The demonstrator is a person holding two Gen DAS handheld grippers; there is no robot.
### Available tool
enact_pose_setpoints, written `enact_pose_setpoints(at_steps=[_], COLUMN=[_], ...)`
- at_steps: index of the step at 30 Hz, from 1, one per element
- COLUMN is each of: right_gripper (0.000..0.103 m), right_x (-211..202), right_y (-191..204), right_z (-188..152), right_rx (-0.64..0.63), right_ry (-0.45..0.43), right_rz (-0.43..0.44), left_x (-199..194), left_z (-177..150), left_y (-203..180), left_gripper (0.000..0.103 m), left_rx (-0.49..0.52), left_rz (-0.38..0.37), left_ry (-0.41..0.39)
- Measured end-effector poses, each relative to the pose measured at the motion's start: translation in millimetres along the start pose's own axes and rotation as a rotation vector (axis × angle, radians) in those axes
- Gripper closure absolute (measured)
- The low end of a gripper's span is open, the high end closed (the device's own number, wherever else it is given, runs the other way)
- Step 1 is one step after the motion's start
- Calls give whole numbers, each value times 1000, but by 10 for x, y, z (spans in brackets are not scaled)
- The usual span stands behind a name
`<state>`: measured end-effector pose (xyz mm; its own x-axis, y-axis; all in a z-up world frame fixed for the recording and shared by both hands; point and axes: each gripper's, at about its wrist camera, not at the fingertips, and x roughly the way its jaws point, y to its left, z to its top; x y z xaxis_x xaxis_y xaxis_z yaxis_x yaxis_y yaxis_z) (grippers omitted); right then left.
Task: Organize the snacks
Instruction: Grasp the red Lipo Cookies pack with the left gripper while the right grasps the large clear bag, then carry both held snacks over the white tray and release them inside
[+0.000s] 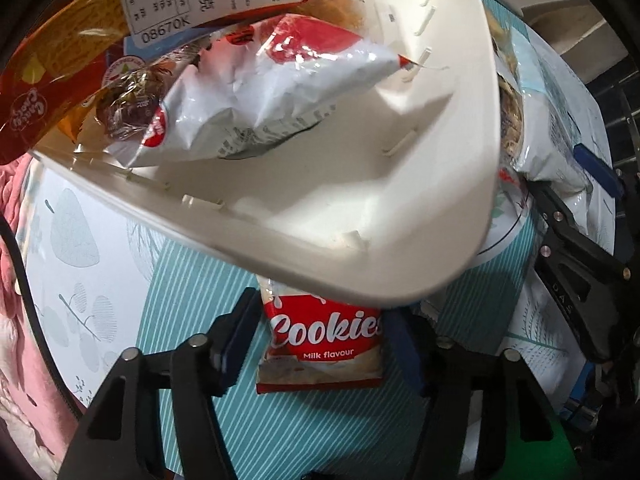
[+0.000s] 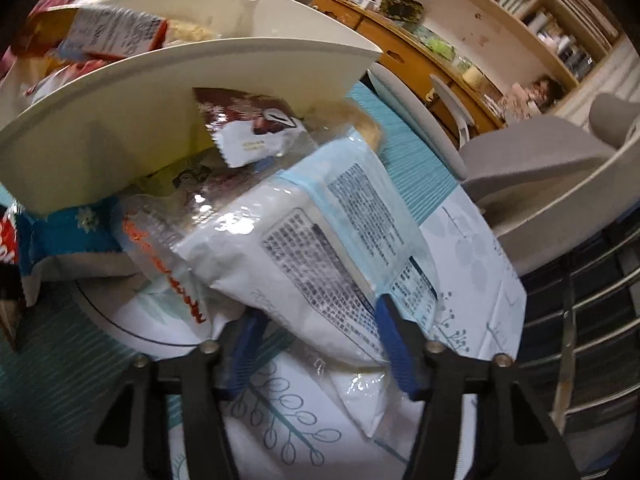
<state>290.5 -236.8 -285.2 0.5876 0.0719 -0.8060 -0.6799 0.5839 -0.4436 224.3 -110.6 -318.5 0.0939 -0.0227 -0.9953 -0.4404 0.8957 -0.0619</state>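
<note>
A red "Cookies Milk flavour" packet (image 1: 324, 340) lies flat on the tablecloth, just under the rim of a white basket (image 1: 360, 200). My left gripper (image 1: 322, 344) points down over it, its blue pads against the packet's two side edges. The basket holds a white and red bag (image 1: 260, 92), an orange-red packet with a label (image 1: 180, 4) and other snacks. A white and light-blue bag (image 2: 320, 240) leans on a pile beside the basket (image 2: 160, 92). My right gripper (image 2: 322, 350) is shut on its lower end, one pad on each side.
Beside the basket lie a brown and white packet (image 2: 248, 120), a blue packet (image 2: 68, 232) and a clear one with orange print (image 2: 160, 248). A teal leaf-print tablecloth (image 1: 200, 420) covers the table. Pink fabric (image 1: 12, 240) is at the left, a grey chair (image 2: 540, 160) and metal rack (image 2: 592, 320) at the right.
</note>
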Motion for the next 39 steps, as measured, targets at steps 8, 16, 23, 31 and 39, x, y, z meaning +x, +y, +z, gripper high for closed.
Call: enact_pose_setpoints(at_steps=[8, 16, 23, 31, 39], right_gripper=[84, 93, 95, 97, 97], right_x=[-69, -178, -370, -617, -895], right_y=[8, -81, -88, -292, -481], right_z=[84, 101, 103, 127, 125], right_rx=[30, 91, 156, 364, 538], right_ry=[36, 93, 124, 117, 74], right_rz=[-12, 32, 131, 237, 289], left_x=[-3, -6, -159, -563, -1092], left_z=[13, -43, -70, -170, 20], left_y=[173, 425, 576, 631, 658], left_gripper=[58, 59, 58, 58, 58], left_rx=[-42, -48, -47, -9, 20], left_rz=[-27, -57, -73, -74, -77], left_ry=[-2, 62, 94, 88, 57])
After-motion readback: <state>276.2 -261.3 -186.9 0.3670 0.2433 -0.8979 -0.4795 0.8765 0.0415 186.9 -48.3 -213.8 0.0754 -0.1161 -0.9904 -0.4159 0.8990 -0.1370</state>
